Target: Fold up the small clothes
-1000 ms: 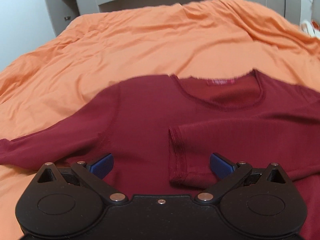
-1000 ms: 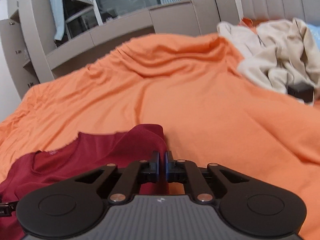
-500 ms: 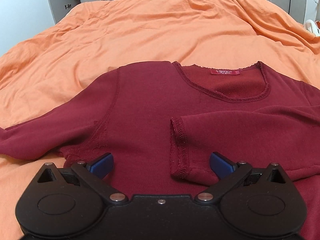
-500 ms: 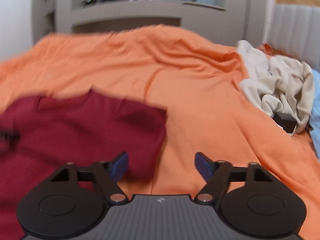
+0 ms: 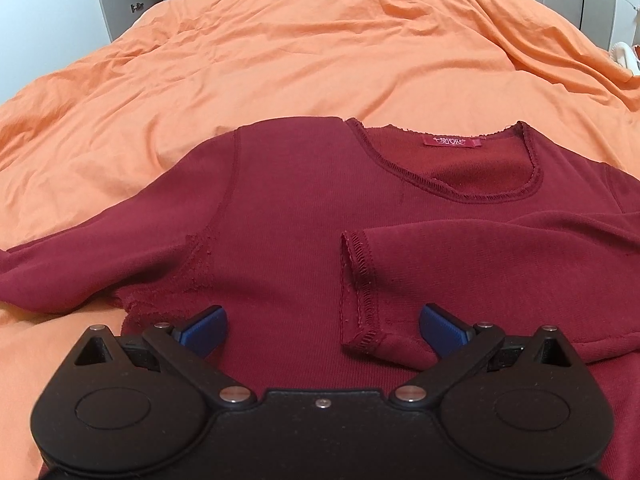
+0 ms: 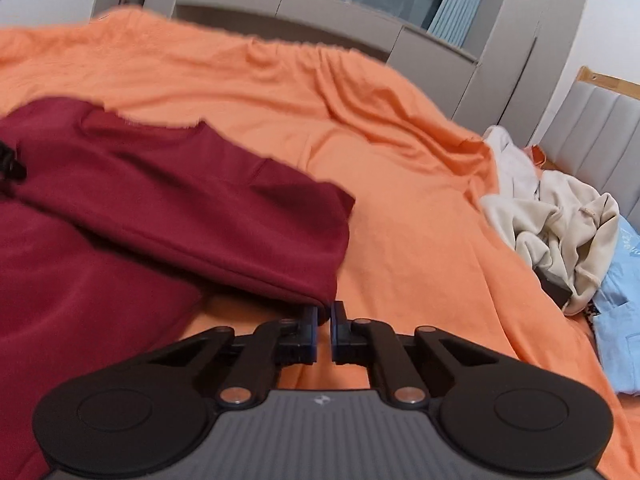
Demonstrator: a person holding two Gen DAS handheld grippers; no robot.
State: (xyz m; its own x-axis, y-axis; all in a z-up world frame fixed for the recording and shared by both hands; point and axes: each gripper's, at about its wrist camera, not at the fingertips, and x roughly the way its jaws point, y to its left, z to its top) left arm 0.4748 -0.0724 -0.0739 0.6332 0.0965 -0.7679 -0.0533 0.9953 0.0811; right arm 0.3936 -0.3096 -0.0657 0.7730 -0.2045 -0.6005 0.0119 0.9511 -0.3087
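Blue-padded fingers of the left gripper stand spread wide apart just above the lower body of the dark red long-sleeved top, holding nothing. That garment lies flat, front up, on the orange bedsheet; its long axis runs from the gripper away toward the neckline, which points to the far side of the bed, label showing. One sleeve extends straight out to the left; the other sleeve is folded across the chest, cuff near the middle. In the right wrist view, the right gripper has its jaws nearly together at the folded sleeve's near corner; whether cloth is pinched between them cannot be told. Further off to the right lie beige clothes and a light blue garment. Grey cabinets stand beyond the bed.
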